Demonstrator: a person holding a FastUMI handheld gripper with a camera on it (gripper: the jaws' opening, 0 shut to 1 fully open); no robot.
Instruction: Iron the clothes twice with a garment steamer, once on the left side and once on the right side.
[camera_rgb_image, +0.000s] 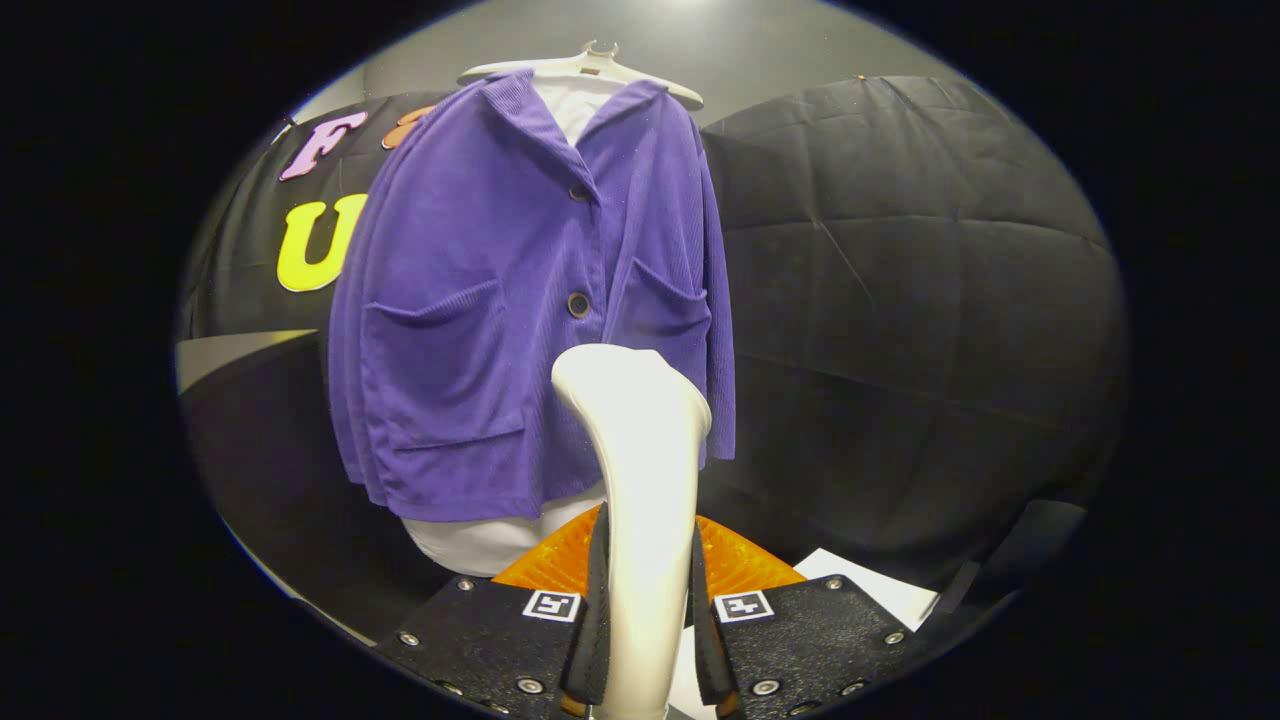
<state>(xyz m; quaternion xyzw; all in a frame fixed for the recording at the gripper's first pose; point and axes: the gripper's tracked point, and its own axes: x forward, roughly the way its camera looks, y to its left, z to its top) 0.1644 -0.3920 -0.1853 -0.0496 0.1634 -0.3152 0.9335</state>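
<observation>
A purple corduroy jacket with two front pockets and dark buttons hangs on a pale hanger over a white garment. My gripper is shut on the handle of a cream-white garment steamer, both fingers pressing its sides. The steamer stands upright between the fingers. Its head rises in front of the jacket's lower middle, just right of the lower button, and I cannot tell whether it touches the fabric.
Black cloth walls surround the jacket on both sides. An orange ribbed object lies just behind the fingers, under the steamer. A white sheet lies to the right of it.
</observation>
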